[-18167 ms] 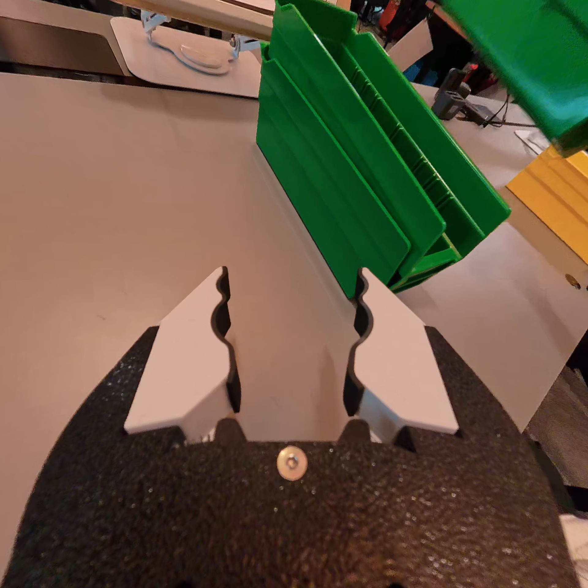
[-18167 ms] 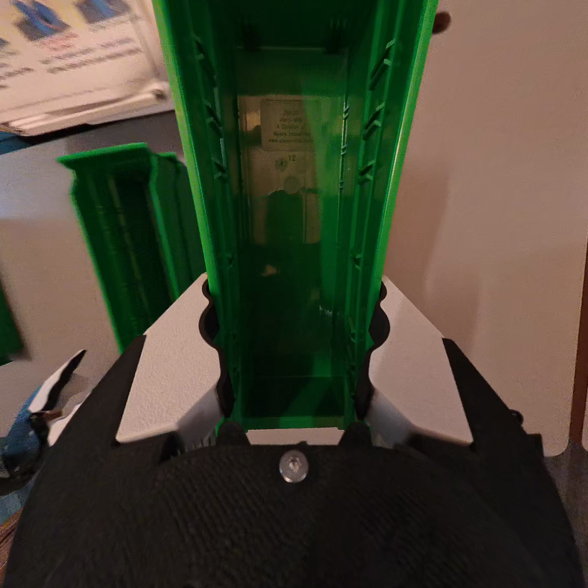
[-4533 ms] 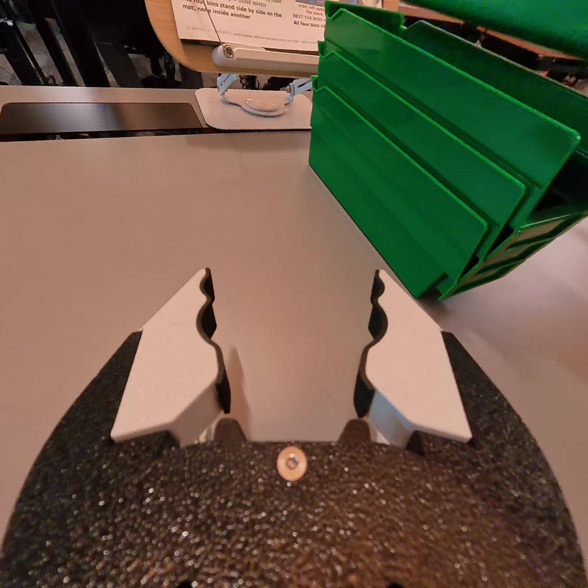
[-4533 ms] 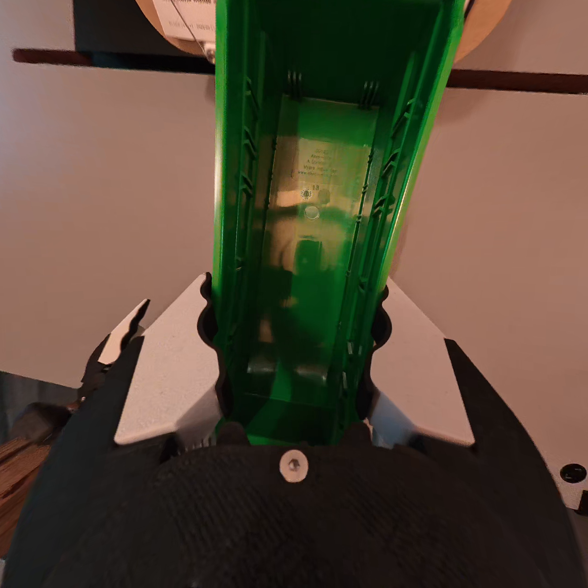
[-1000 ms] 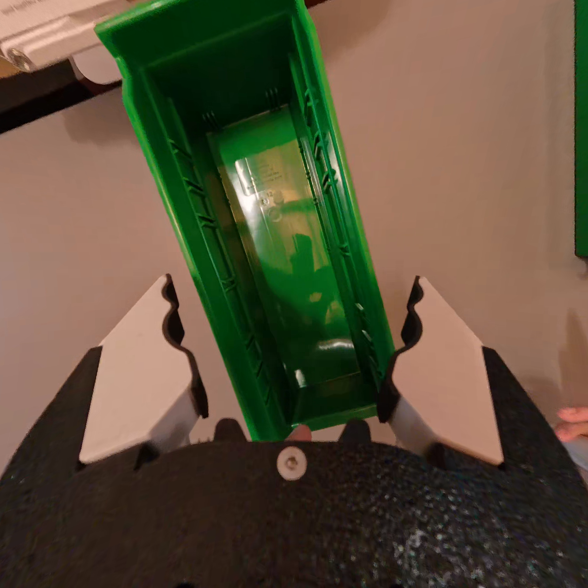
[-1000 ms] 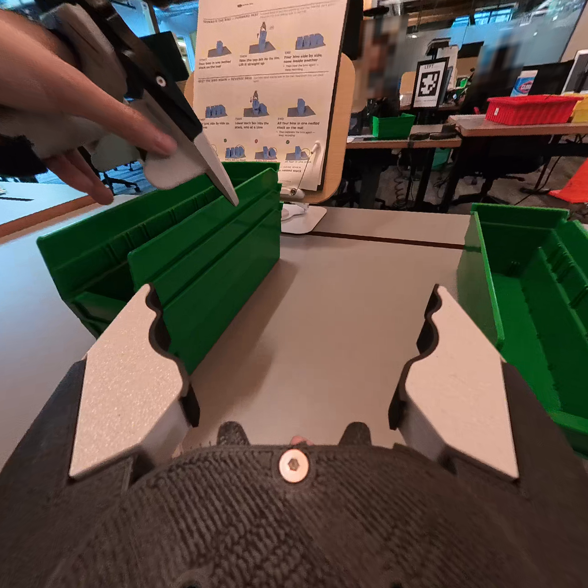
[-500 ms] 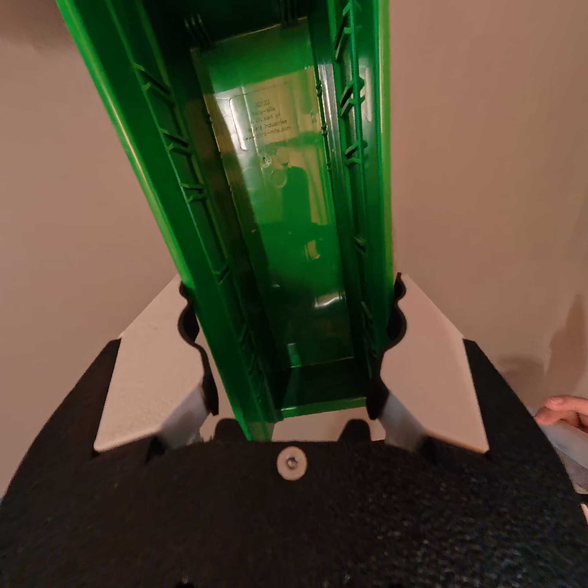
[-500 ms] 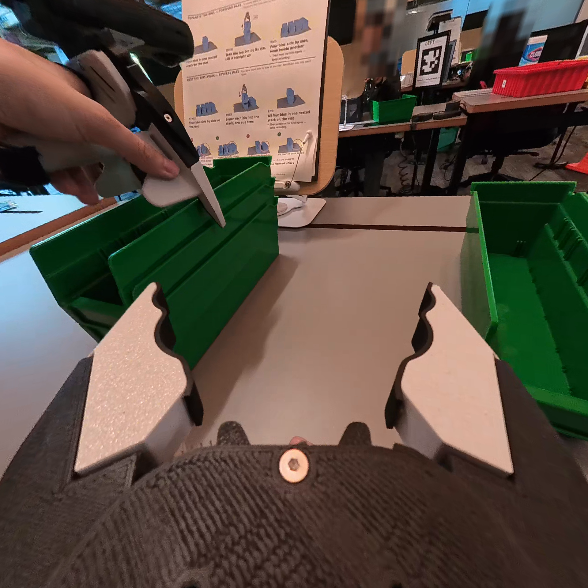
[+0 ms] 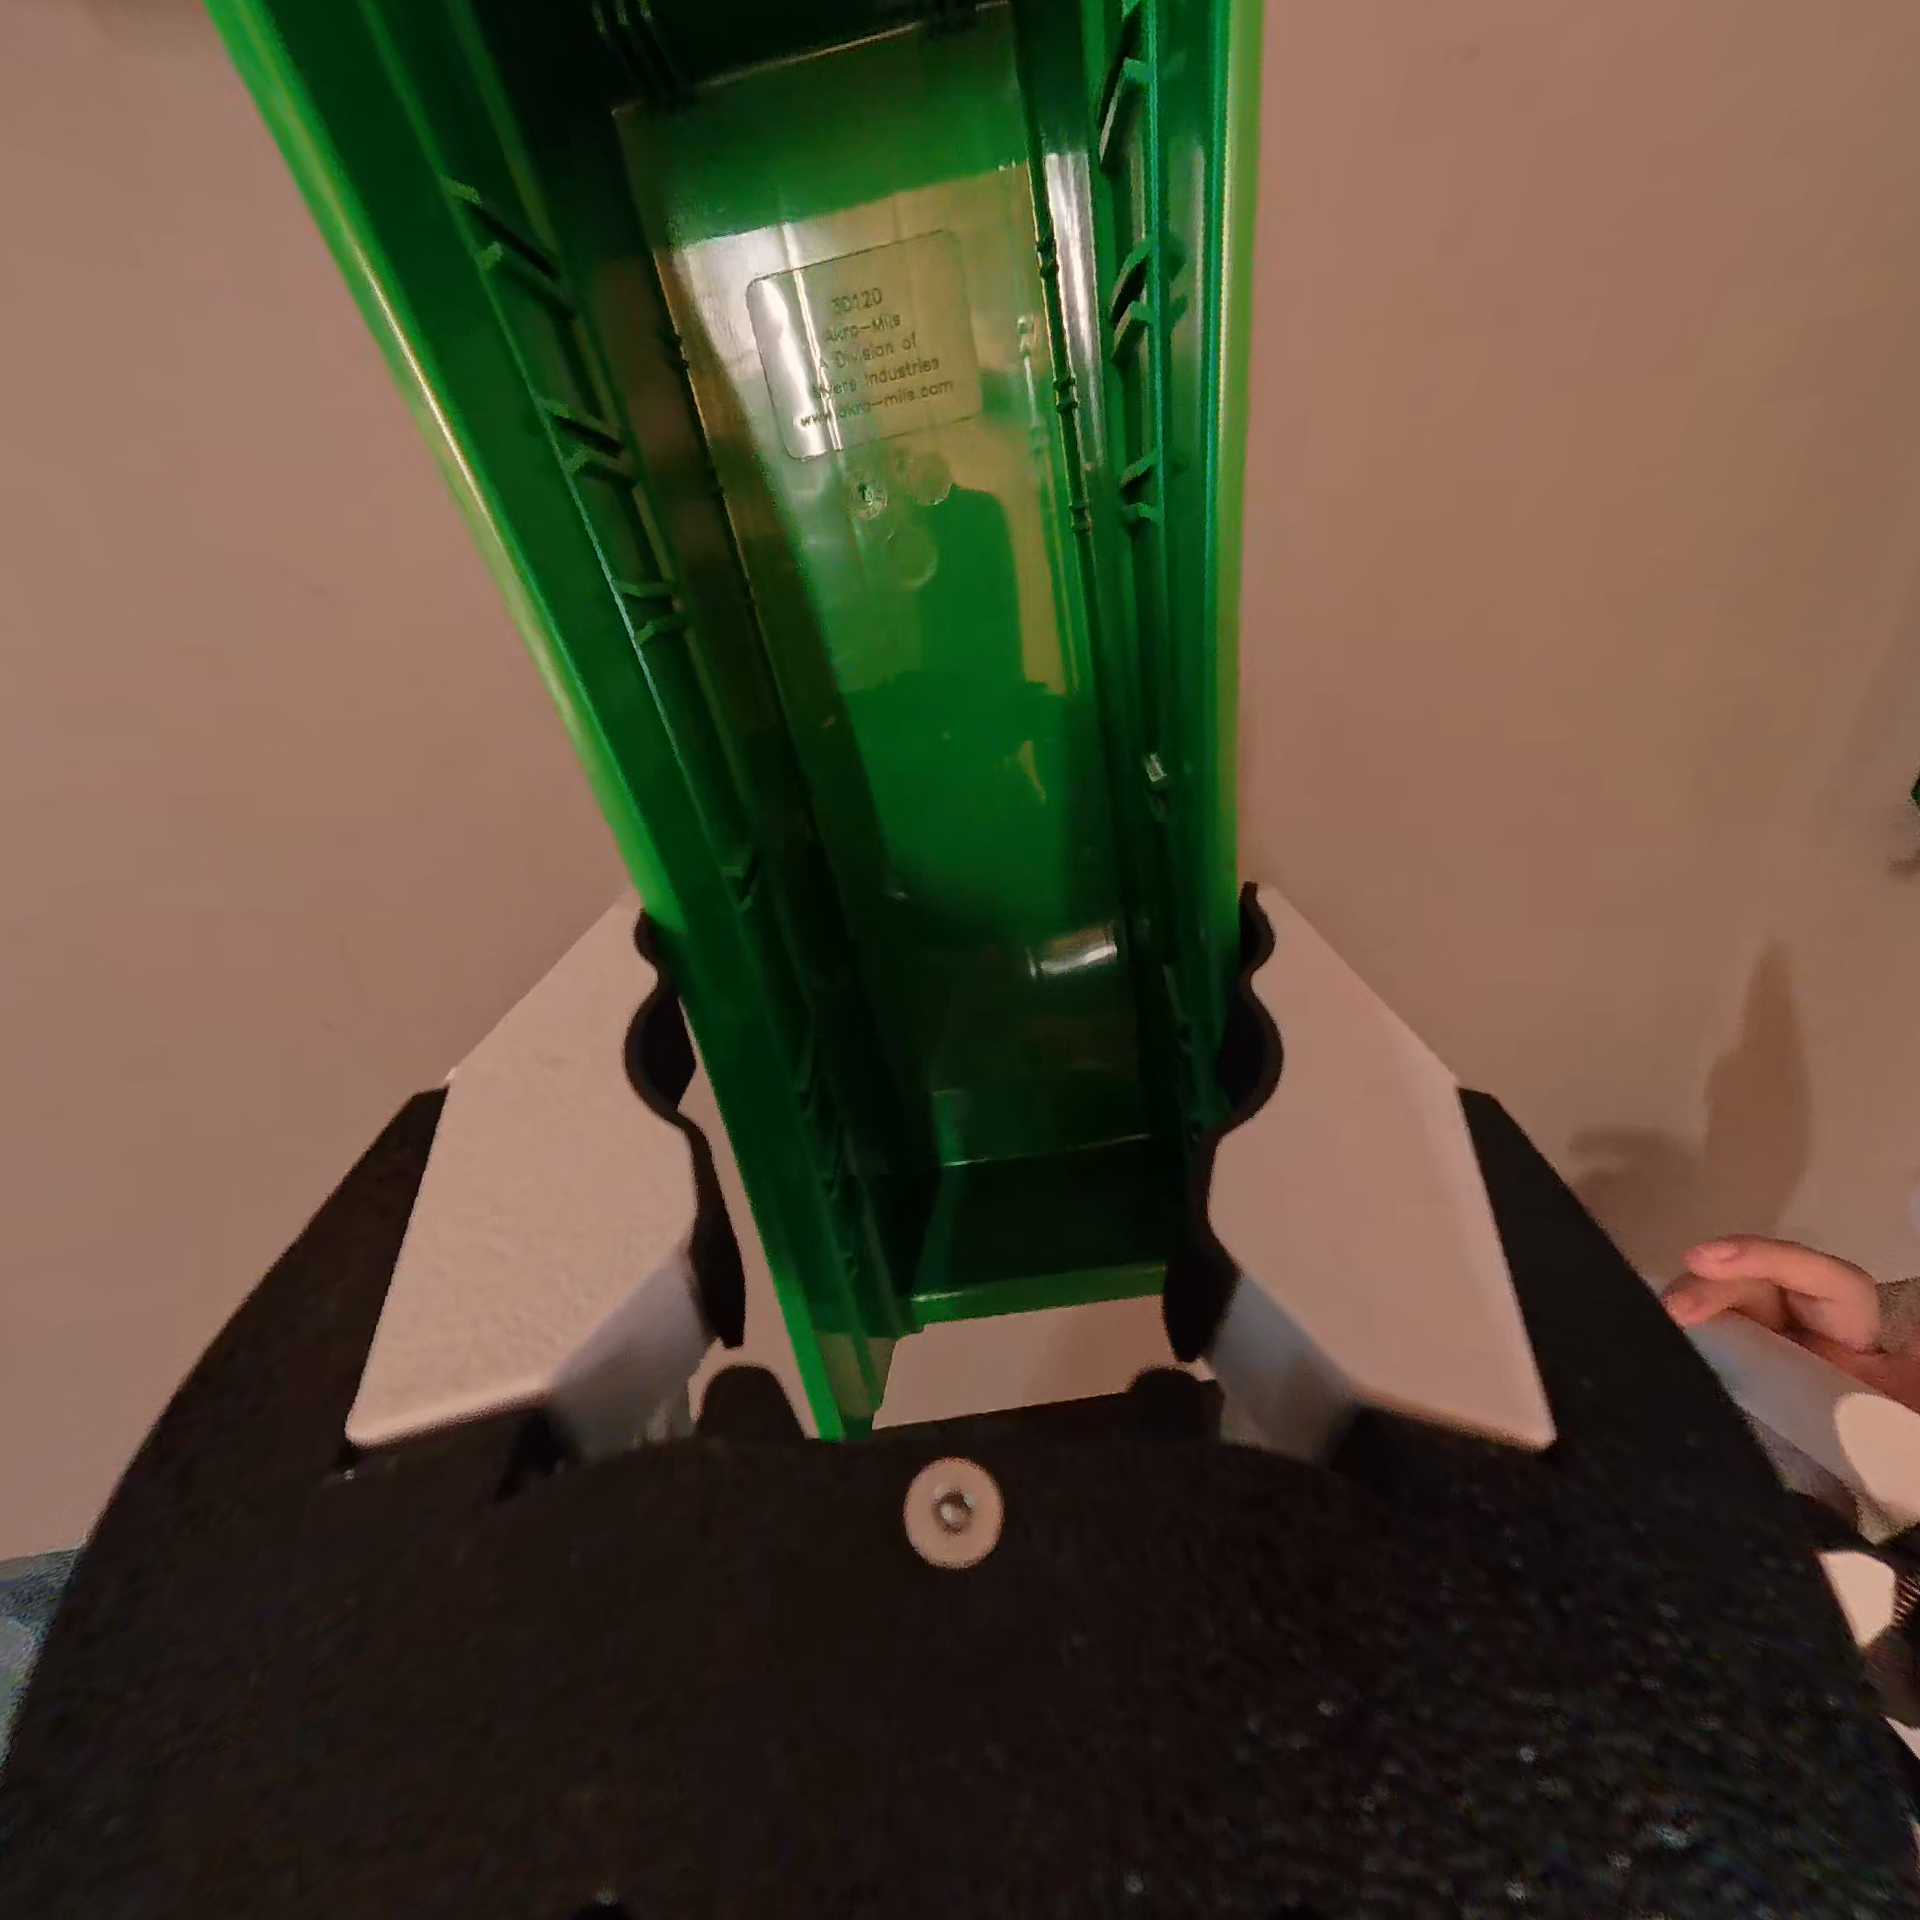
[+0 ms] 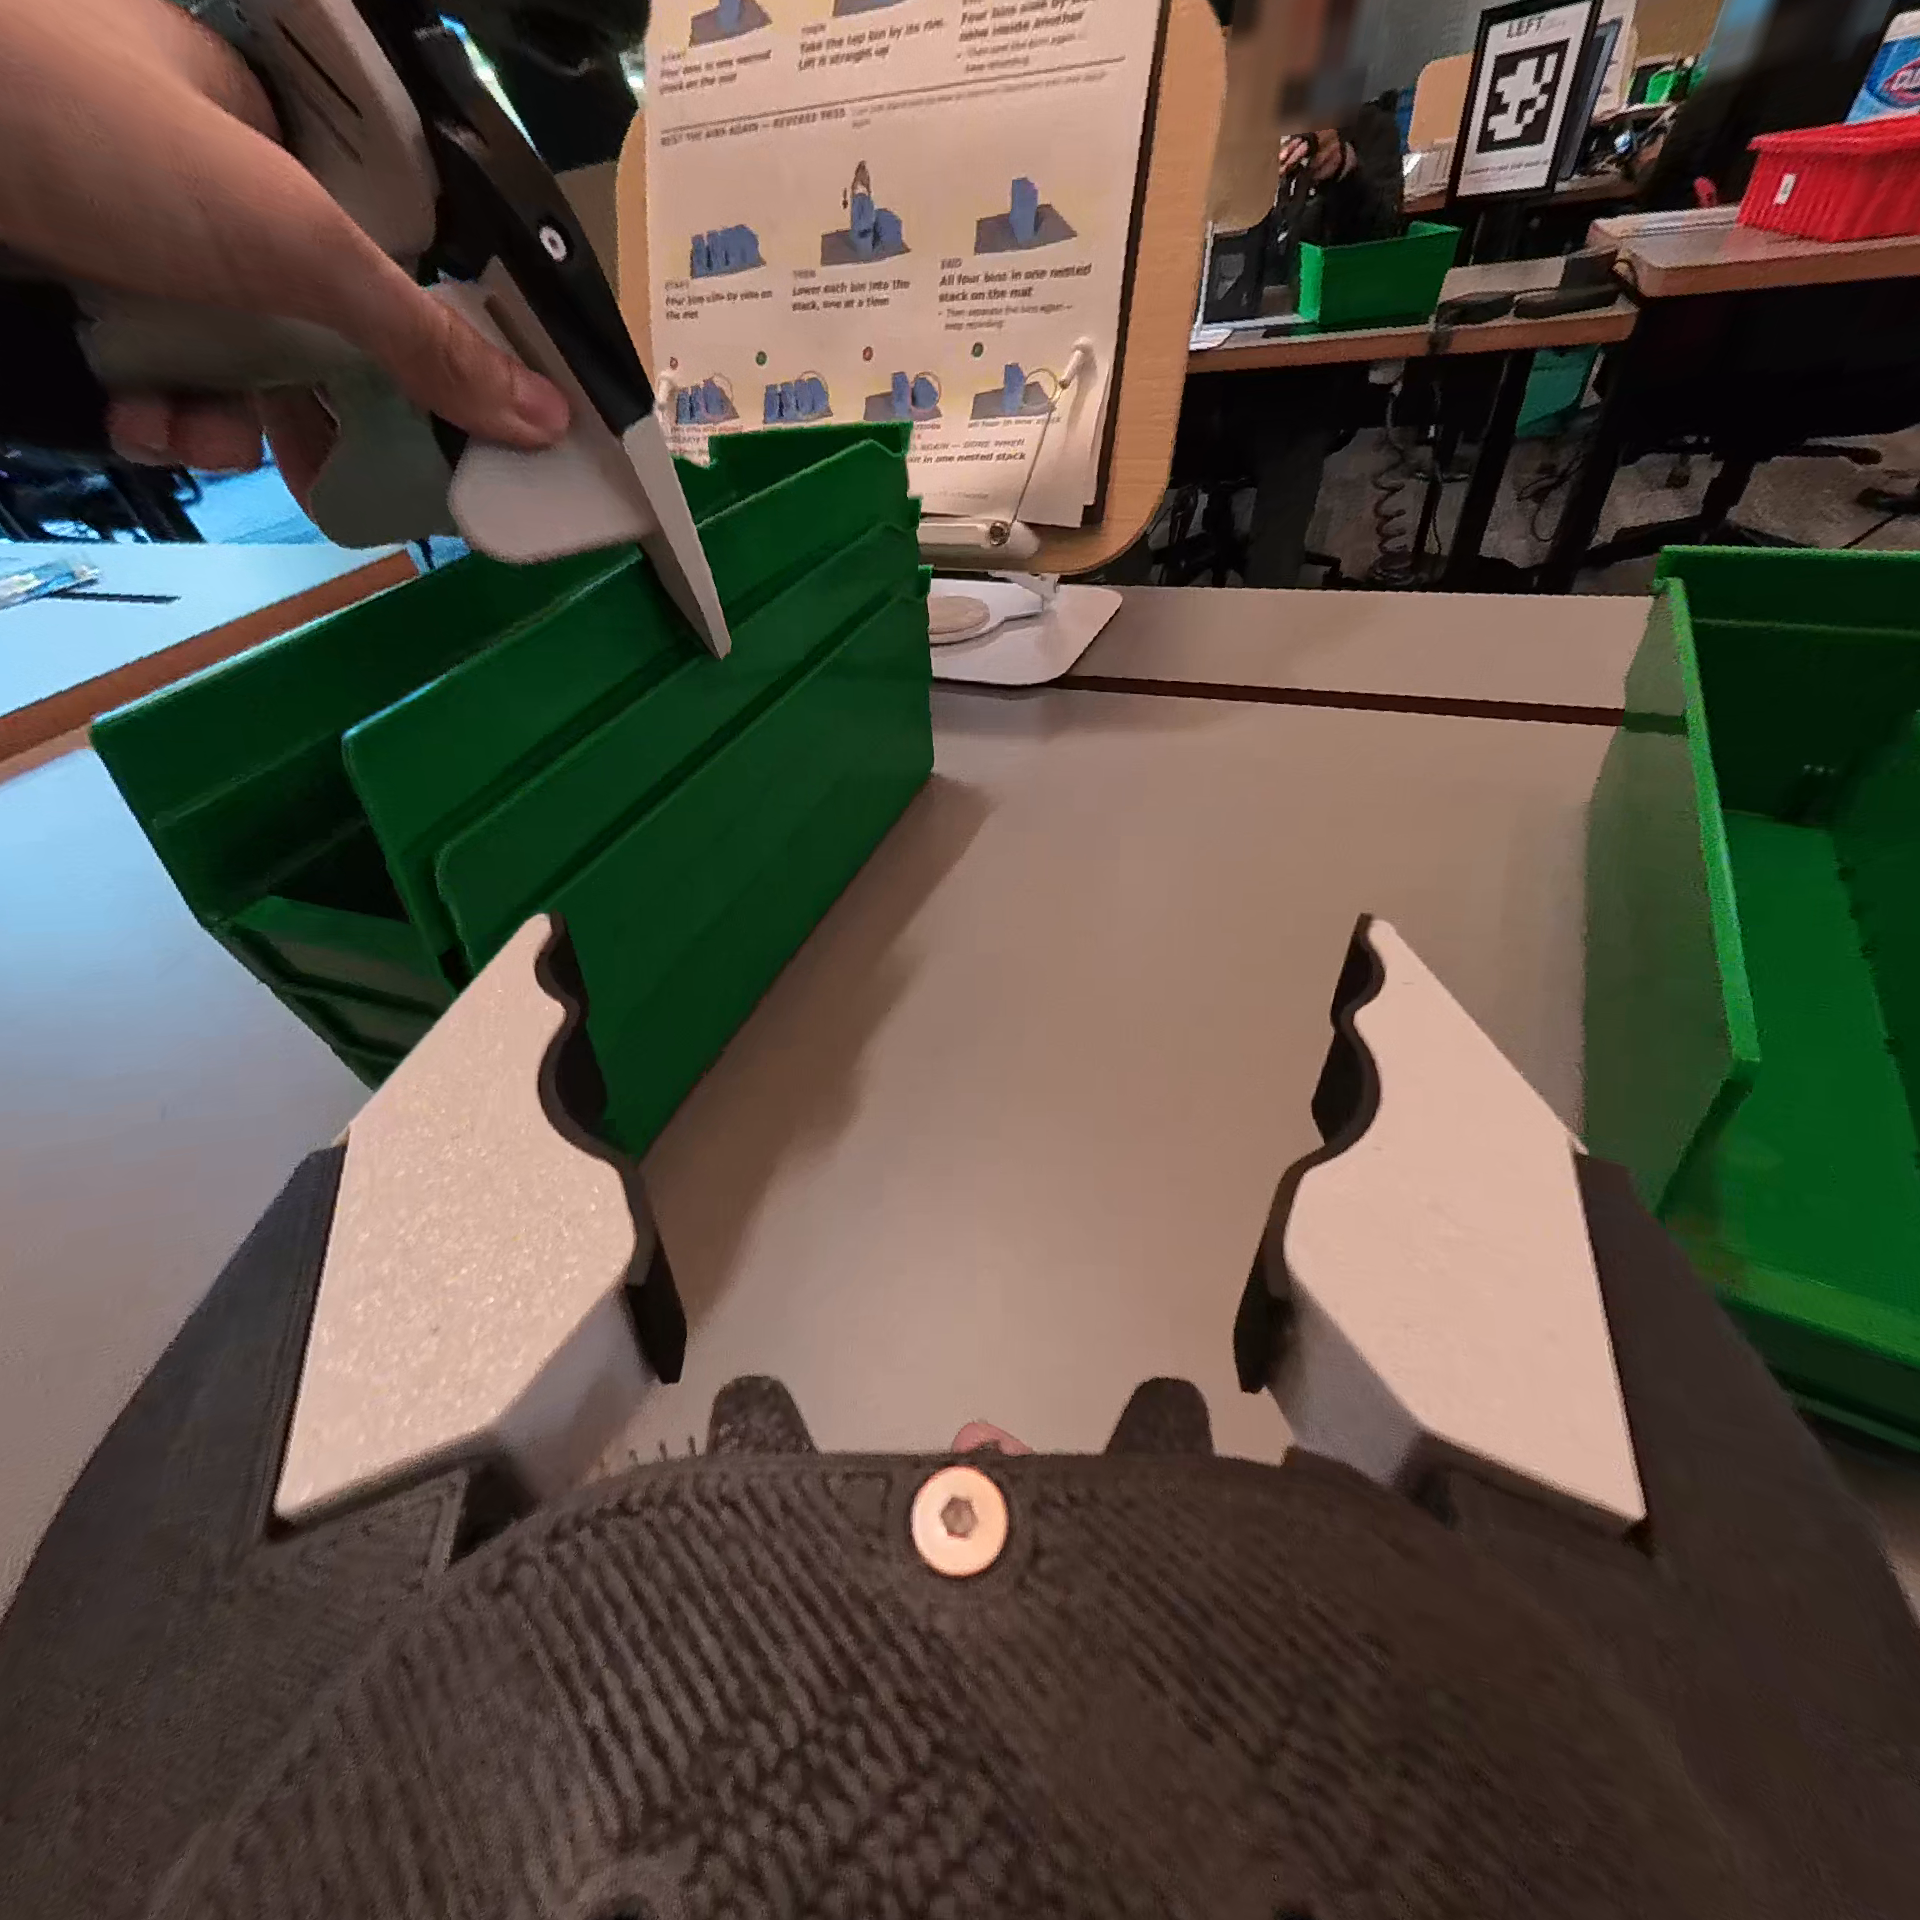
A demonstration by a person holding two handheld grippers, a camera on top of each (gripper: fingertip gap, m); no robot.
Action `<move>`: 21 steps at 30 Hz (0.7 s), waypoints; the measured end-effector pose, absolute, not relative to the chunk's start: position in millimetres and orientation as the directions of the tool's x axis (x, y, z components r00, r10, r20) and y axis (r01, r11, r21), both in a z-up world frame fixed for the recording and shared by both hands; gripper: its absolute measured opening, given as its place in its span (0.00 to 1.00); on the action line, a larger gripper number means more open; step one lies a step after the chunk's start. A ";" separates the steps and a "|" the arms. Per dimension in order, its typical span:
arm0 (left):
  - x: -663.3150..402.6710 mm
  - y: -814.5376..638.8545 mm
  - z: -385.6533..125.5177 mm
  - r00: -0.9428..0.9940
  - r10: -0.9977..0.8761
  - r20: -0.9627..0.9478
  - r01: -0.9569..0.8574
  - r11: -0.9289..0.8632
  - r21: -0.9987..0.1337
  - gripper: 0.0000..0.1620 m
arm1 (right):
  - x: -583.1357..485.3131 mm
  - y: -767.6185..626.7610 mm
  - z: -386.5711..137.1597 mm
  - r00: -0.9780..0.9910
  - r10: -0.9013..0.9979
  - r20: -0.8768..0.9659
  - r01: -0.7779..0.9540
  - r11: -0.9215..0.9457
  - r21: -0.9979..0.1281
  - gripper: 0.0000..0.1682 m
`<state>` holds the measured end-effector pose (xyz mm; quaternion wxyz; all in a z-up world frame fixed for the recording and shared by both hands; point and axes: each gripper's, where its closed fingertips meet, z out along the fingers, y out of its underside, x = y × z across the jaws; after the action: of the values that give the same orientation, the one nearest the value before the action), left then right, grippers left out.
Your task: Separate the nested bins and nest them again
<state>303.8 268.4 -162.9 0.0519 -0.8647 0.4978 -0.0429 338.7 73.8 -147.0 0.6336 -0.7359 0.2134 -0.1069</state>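
Observation:
In the left wrist view I look down into a long green bin (image 9: 935, 644). My left gripper (image 9: 948, 925) is shut across its near end, one finger against each long side wall. In the right wrist view that gripper's finger (image 10: 681, 561) rests on the upper wall of a stack of nested green bins (image 10: 665, 790) at the left of the table. Another green bin (image 10: 1787, 935) stands apart at the right. My right gripper (image 10: 956, 925) is open and empty, above the table between the stack and the right bin.
The grey table (image 10: 1143, 831) lies between the bins. An instruction sheet on a stand (image 10: 904, 260) is at the back. A hand (image 10: 208, 208) holds the left gripper. Desks with a red basket (image 10: 1839, 177) are far behind.
My left gripper has moved forward along the bin and its fingers have closed from wide open onto the side walls. My right gripper stayed open and drifted a little closer to the stack.

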 end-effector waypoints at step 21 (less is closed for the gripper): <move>290.1 285.1 -131.7 0.509 -0.859 0.048 -0.848 -0.510 -0.145 0.62 | 318.0 94.6 -165.6 0.917 -0.389 -0.085 -0.176 -0.204 -0.963 0.65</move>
<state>290.1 285.1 -131.7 0.0512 -0.8671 0.4923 -0.0568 318.0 94.6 -165.6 0.6036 -0.7710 0.1830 -0.0882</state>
